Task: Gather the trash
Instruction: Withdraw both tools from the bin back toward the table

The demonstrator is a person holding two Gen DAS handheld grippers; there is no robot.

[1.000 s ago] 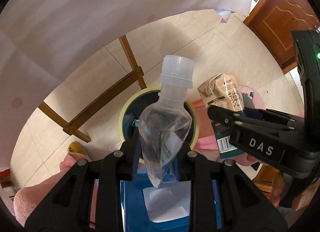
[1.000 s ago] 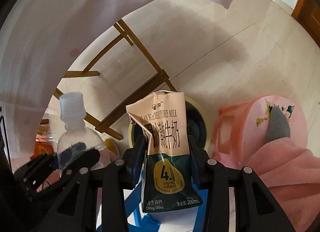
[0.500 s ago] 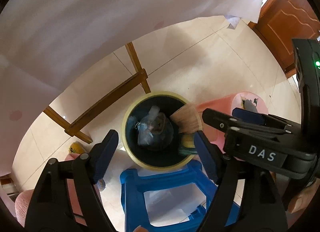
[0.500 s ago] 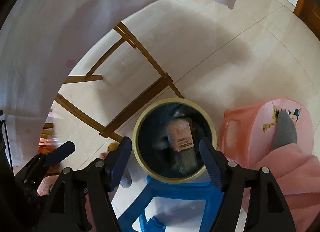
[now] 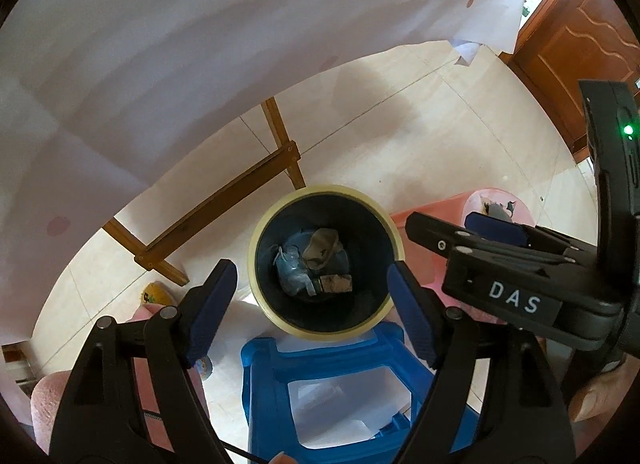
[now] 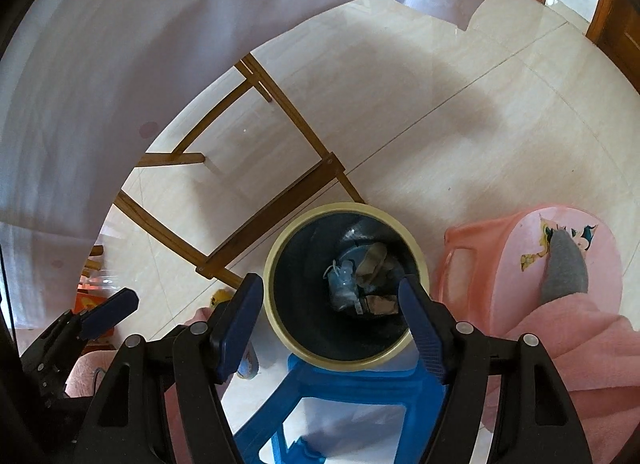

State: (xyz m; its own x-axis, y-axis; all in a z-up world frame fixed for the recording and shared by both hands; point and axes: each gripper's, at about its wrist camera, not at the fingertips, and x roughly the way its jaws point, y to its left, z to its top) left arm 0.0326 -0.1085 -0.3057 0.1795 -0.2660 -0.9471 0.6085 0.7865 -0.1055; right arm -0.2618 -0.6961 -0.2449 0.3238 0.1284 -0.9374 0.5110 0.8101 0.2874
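A pale tiled floor point(image 5: 420, 135) is seen across both views, with a white sheet point(image 5: 200, 43) draped over the upper half from 9 to 1 o'clock and a wooden frame point(image 5: 240, 199) standing below its edge at about 10 o'clock from the bin. A pink stool point(image 6: 532, 260) is placed at 3 o'clock of the bin in the right wrist view, and a blue stool point(image 5: 340, 384) is set at 6 o'clock, just beneath the bin's near rim. The round bin point(image 5: 256, 264), cream-rimmed and dark inside, is framed dead centre. The left gripper point(image 5: 312, 312) is held over it with jaws spread wide and nothing between them; the right gripper point(image 6: 332, 324) is likewise held apart and empty. At the bottom of the bin the crumpled clear bottle point(image 5: 290, 268) is found at roughly 8 o'clock, with the squashed milk carton point(image 5: 336, 283) lying just beside it at 4 o'clock.
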